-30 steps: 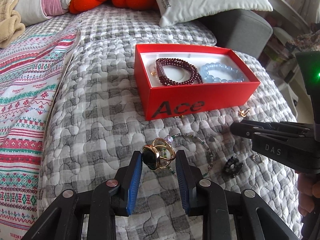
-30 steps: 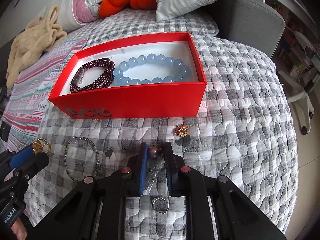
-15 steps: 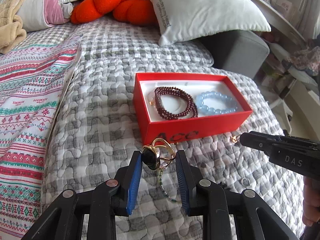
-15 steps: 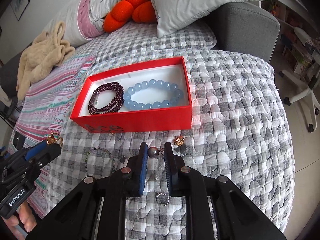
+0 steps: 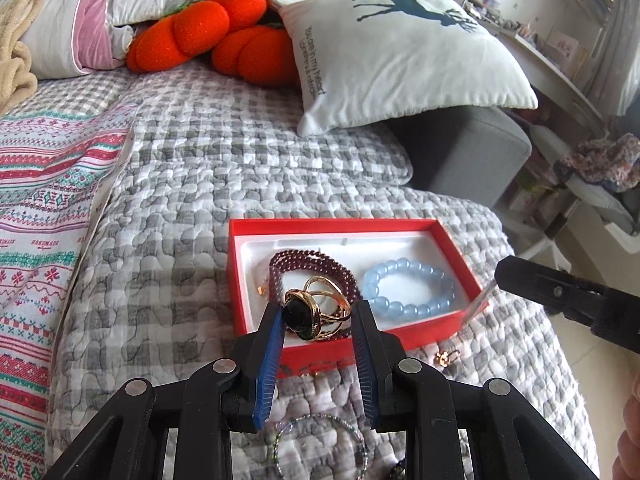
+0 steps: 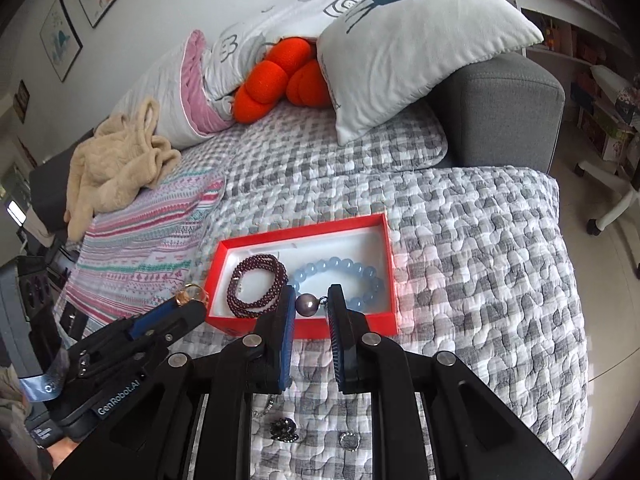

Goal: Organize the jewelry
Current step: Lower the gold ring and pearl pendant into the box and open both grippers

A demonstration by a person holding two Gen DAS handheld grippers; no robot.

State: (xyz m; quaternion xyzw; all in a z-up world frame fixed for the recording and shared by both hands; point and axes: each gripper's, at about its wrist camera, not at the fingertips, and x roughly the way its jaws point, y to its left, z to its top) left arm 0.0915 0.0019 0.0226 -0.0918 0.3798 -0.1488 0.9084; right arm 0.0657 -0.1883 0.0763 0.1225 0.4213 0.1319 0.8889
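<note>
Jewelry sorting on a grey checked quilted bed cover [image 6: 480,240]. Left gripper [image 5: 316,316], raised in front of the open red cardboard box [image 5: 452,240], pinches a gold ring with a dark oval stone [image 5: 316,312] between its fingers. Right gripper [image 6: 312,304] pinches a dark round pearl pendant [image 6: 306,303]. The box holds a dark red beaded bracelet [image 6: 256,286] beside a pale blue beaded bracelet [image 6: 352,276].
</note>
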